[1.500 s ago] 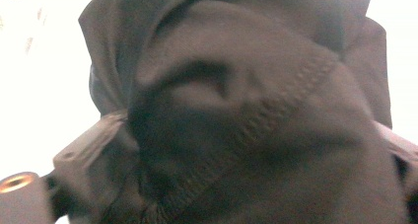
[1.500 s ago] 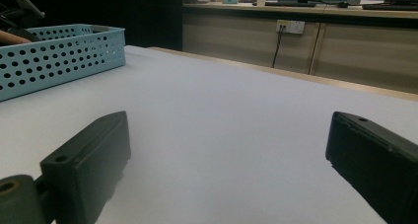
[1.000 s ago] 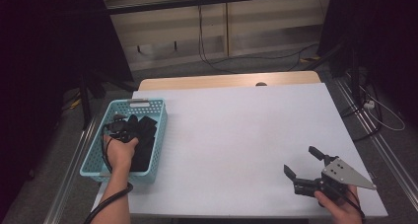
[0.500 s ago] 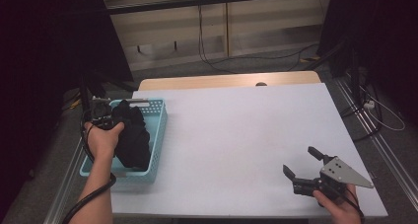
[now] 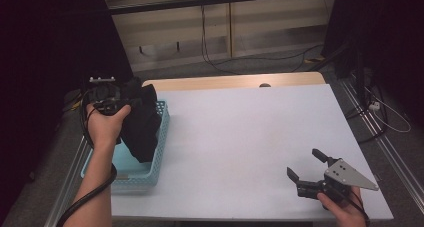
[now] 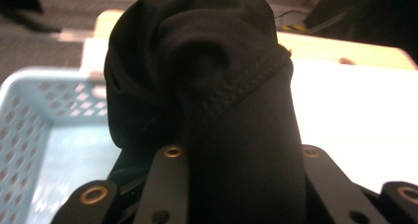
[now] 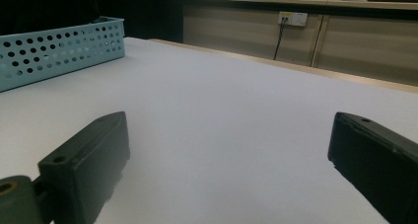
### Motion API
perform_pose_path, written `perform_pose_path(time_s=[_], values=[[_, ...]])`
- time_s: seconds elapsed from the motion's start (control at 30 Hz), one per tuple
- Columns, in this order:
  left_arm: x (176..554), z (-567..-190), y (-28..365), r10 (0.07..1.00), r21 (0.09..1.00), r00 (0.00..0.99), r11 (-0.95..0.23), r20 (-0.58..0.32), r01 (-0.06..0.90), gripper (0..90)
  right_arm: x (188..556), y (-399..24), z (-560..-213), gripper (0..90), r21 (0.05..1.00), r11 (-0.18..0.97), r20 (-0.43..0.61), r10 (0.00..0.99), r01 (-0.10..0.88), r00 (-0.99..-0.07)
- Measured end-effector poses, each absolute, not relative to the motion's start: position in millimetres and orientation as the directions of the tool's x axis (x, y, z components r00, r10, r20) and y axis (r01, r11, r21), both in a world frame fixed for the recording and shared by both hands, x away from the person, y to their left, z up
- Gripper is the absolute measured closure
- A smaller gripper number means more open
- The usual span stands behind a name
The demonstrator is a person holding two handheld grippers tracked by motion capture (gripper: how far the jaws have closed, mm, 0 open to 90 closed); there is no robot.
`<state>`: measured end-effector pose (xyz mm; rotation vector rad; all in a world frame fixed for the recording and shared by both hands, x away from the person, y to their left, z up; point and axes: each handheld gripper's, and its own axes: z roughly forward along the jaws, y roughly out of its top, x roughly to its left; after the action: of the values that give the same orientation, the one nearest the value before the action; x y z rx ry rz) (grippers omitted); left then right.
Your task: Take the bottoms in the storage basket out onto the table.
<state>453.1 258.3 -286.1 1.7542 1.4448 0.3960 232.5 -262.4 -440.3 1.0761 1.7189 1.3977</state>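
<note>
The black garment (image 6: 212, 100) is matt woven cloth with a stitched hem. The basket (image 5: 150, 172) is light-blue perforated plastic, a little shiny. The worktop (image 5: 240, 137) looks smooth, matt white, with a wooden edge.

Your forearms come in bare, with no sleeves or gloves on them. Your left gripper (image 5: 131, 103) is black, with a small pale bar on top and a black cable looping down along your forearm. Close up, its flat links show brass-coloured rivets. Your right gripper (image 5: 306, 168) is also black, with two blocky matte jaws, and it wears a grey three-cornered plate dotted with small screws.
</note>
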Motion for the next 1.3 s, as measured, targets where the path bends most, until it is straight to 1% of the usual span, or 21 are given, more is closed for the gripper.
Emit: perform_pose_path(time_s=[0.13, 0.17, 0.2, 0.4, 0.5, 0.73, 1.0, 1.2, 1.23, 1.27, 1.3], values=[[449.4, -274.1, 234.0, 0.889, 0.764, 0.377, -0.051, -0.258, 0.644, 71.4, 232.7, -262.2, -440.2, 1.5, 0.979, 0.089, 0.001, 0.898, 0.185, -0.44], [447.3, -271.1, 221.9, 0.869, 0.771, 0.414, -0.061, -0.272, 0.634, 71.4, 232.5, -261.9, -440.0, 1.5, 0.979, 0.089, 0.002, 0.898, 0.185, -0.441], [447.3, -271.1, 221.9, 0.869, 0.771, 0.414, -0.061, -0.272, 0.634, 71.4, 232.5, -261.9, -440.0, 1.5, 0.979, 0.089, 0.002, 0.898, 0.185, -0.441], [440.4, -268.6, 188.0, 0.819, 0.781, 0.501, -0.111, -0.279, 0.615, 71.3, 232.3, -262.5, -439.9, 1.5, 0.979, 0.09, -0.001, 0.897, 0.182, -0.442], [436.8, -273.0, 173.9, 0.793, 0.782, 0.535, -0.123, -0.293, 0.611, 71.3, 232.6, -262.8, -440.4, 1.5, 0.978, 0.089, 0.001, 0.899, 0.186, -0.439], [426.5, -284.0, 138.4, 0.74, 0.784, 0.613, -0.194, -0.278, 0.59, 71.2, 233.1, -261.6, -440.1, 1.5, 0.977, 0.099, -0.007, 0.897, 0.186, -0.443], [412.2, -300.3, 104.6, 0.657, 0.785, 0.682, -0.22, -0.32, 0.58, 71.0, 232.9, -262.2, -440.0, 1.5, 0.978, 0.1, -0.008, 0.898, 0.185, -0.44], [402.5, -317.2, 81.0, 0.577, 0.792, 0.73, -0.218, -0.366, 0.57, 70.3, 234.0, -261.0, -441.2, 1.6, 0.976, 0.106, -0.009, 0.895, 0.192, -0.446], [401.7, -321.8, 77.2, 0.564, 0.803, 0.744, -0.221, -0.358, 0.553, 69.4, 234.1, -260.8, -441.4, 1.6, 0.976, 0.107, -0.01, 0.895, 0.192, -0.446], [401.2, -326.9, 74.1, 0.56, 0.816, 0.759, -0.235, -0.331, 0.528, 67.4, 234.1, -260.6, -441.5, 1.6, 0.975, 0.108, -0.011, 0.894, 0.192, -0.447], [401.5, -337.1, 70.0, 0.57, 0.827, 0.767, -0.25, -0.295, 0.504, 56.9, 233.7, -260.0, -441.5, 1.6, 0.975, 0.107, -0.009, 0.895, 0.194, -0.446]])
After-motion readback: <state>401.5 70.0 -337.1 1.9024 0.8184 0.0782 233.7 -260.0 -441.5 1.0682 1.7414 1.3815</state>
